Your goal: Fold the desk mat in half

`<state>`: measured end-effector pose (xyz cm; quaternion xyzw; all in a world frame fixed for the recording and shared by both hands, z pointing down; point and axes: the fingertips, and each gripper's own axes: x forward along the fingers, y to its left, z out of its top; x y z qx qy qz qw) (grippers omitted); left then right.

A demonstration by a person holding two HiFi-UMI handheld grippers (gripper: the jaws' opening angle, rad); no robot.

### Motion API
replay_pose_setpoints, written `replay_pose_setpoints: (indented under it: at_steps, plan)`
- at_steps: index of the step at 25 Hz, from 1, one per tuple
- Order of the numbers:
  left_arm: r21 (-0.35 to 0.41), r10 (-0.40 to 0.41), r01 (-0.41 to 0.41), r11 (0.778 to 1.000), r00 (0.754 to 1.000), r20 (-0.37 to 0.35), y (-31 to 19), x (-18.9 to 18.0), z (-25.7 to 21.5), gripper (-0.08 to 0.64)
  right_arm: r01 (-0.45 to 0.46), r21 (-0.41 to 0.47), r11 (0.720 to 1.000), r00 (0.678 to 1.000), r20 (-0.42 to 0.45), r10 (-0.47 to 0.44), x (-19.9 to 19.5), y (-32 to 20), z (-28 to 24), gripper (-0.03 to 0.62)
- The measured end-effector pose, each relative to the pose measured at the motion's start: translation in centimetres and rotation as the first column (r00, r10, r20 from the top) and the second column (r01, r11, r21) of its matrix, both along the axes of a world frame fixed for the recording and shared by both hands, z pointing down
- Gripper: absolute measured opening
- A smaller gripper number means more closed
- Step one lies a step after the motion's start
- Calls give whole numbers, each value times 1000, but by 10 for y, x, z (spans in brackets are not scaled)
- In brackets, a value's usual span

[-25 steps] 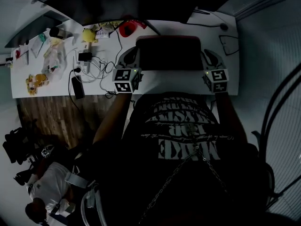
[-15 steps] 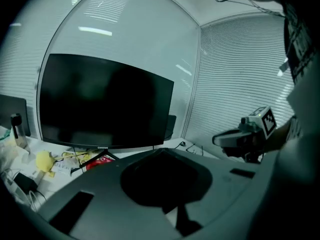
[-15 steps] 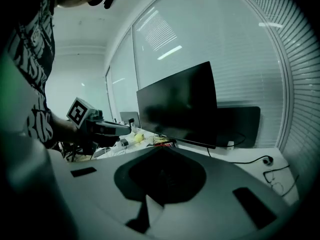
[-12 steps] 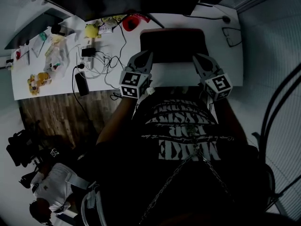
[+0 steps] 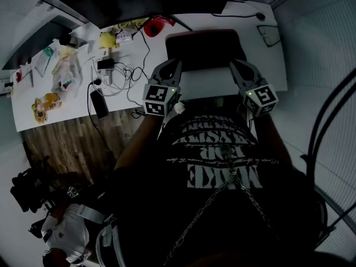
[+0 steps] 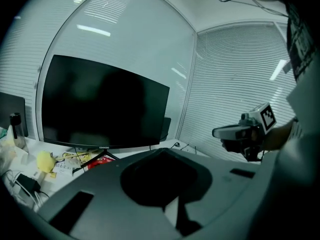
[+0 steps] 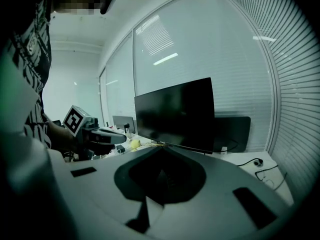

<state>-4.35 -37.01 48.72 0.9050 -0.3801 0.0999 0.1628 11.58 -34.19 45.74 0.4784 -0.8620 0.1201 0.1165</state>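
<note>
Grippers are both pinching the dark desk mat (image 5: 203,49) lying on the white table (image 5: 267,65): the left gripper (image 5: 173,65) is clamping its near left corner and the right gripper (image 5: 235,65) its near right corner, jaws pressed together, before the monitor (image 6: 105,104)

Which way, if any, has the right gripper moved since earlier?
Yes. The right gripper pulled back toward the person, from beside the desk mat to its near-right corner.
</note>
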Motion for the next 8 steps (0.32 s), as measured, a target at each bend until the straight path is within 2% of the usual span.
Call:
replay_pose_setpoints:
  at_steps: [8]
  plan:
    - [62, -22, 23, 998, 999, -24, -9, -12, -26, 6, -6, 27, 1000, 1000, 5, 6, -27, 14, -10, 0]
